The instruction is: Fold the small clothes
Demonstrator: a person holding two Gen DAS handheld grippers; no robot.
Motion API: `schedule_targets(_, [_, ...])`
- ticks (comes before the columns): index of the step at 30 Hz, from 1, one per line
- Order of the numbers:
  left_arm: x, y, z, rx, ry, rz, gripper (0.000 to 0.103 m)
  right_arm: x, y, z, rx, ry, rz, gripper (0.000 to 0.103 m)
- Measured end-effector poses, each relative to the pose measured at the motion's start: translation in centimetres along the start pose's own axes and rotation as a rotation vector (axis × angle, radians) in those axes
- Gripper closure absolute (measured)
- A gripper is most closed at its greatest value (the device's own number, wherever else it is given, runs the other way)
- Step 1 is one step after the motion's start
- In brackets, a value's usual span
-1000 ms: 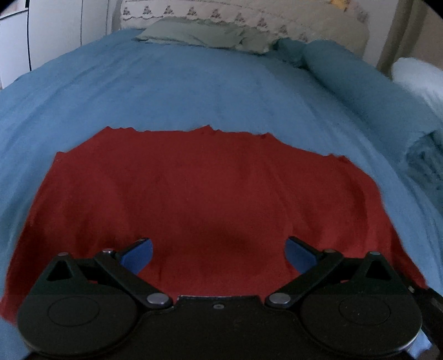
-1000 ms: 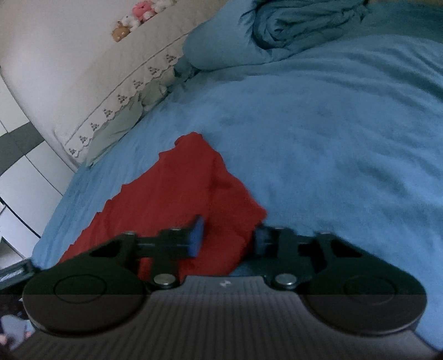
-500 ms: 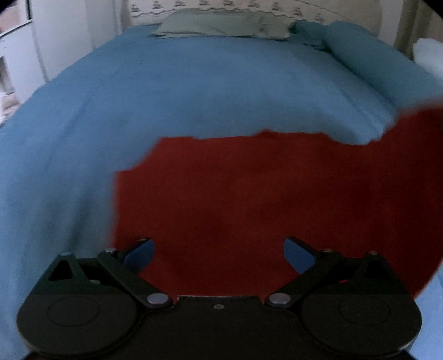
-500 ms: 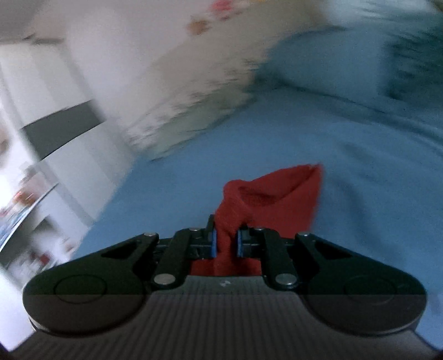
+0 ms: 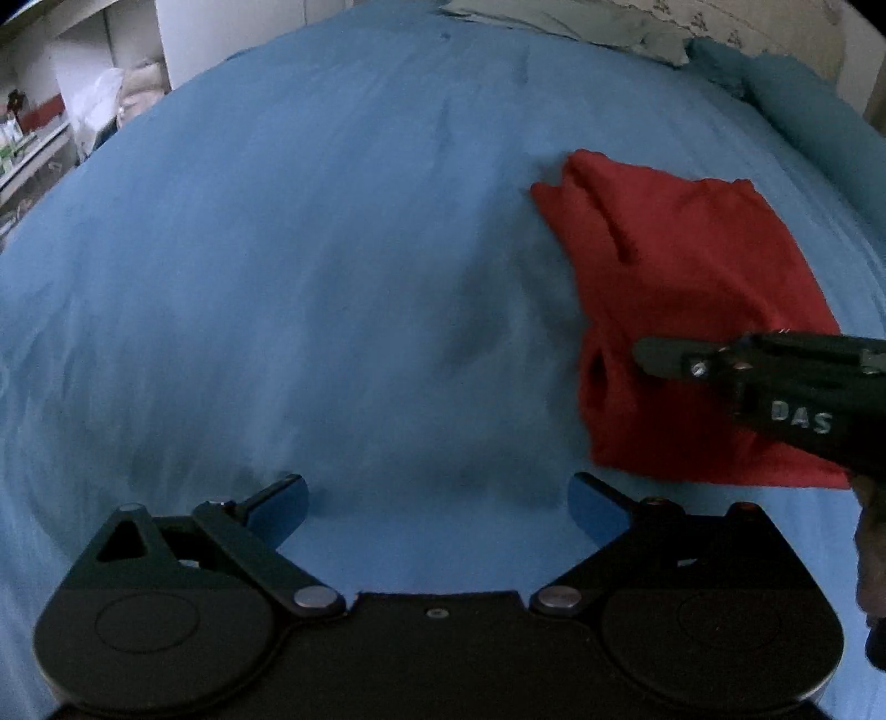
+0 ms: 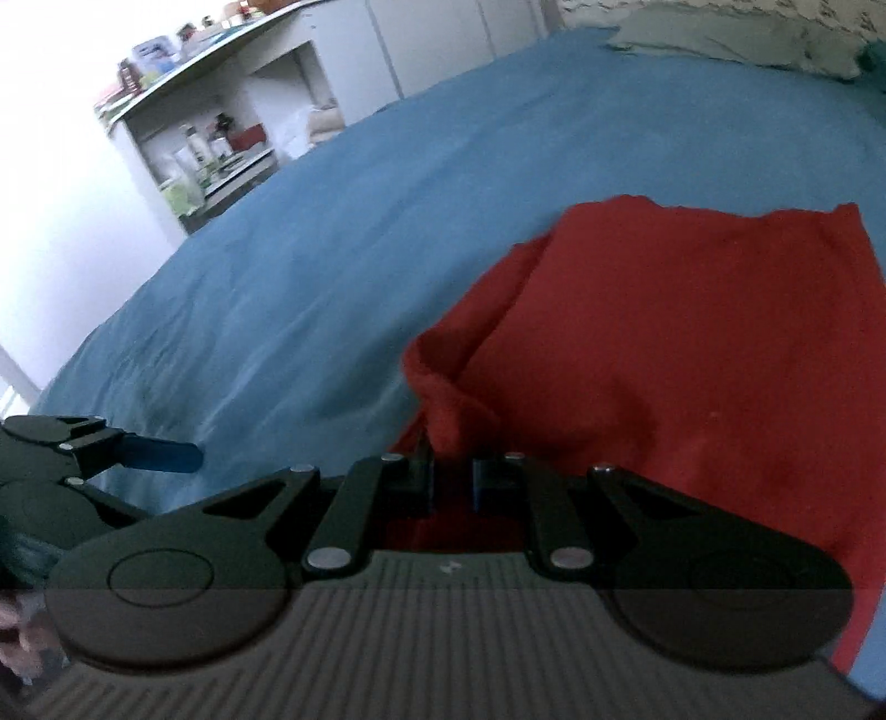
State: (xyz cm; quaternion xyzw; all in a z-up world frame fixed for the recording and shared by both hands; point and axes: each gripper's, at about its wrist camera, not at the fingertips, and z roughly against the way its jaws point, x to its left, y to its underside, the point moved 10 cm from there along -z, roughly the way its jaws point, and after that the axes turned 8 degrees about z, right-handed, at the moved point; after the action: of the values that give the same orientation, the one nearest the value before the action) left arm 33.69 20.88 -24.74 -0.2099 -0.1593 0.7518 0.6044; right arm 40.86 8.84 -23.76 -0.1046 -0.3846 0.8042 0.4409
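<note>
A small red garment (image 5: pixel 681 310) lies folded over on the blue bed cover, to the right in the left wrist view. It fills the right half of the right wrist view (image 6: pixel 692 332). My right gripper (image 6: pixel 453 479) is shut on a pinched-up edge of the garment's near left side. In the left wrist view the right gripper's body (image 5: pixel 786 382) reaches in from the right, lying over the garment. My left gripper (image 5: pixel 437 507) is open and empty over bare cover, left of the garment. Its blue fingertip (image 6: pixel 160 455) shows at the left of the right wrist view.
The blue bed cover (image 5: pixel 277 249) spreads all around. A grey-green pillow (image 6: pixel 720 41) and a rolled blue blanket (image 5: pixel 814 111) lie at the head of the bed. White shelves with bottles (image 6: pixel 210 160) stand beyond the bed's far left edge.
My right gripper closed on the garment's edge, lifted it and carried it across, so the spread garment now lies doubled over. My left gripper has shifted left, off the garment.
</note>
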Motion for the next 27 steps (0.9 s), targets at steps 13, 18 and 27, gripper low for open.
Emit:
schedule_targets(13, [-3.7, -1.3, 3.1, -0.052, 0.262, 0.128, 0.002, -5.7, 5.7, 13.5, -0.161, 0.304, -0.03, 0.027])
schedule_targets(18, [-7.9, -2.3, 2.0, -0.064, 0.276, 0.08, 0.01, -6.6, 10.9, 12.3, -0.078, 0.377, -0.023, 0.029])
schedule_targets(27, [-8.1, -4.1, 0.3, -0.067, 0.287, 0.17, 0.017, -7.9, 10.1, 9.6, -0.077, 0.421, 0.004, 0.075])
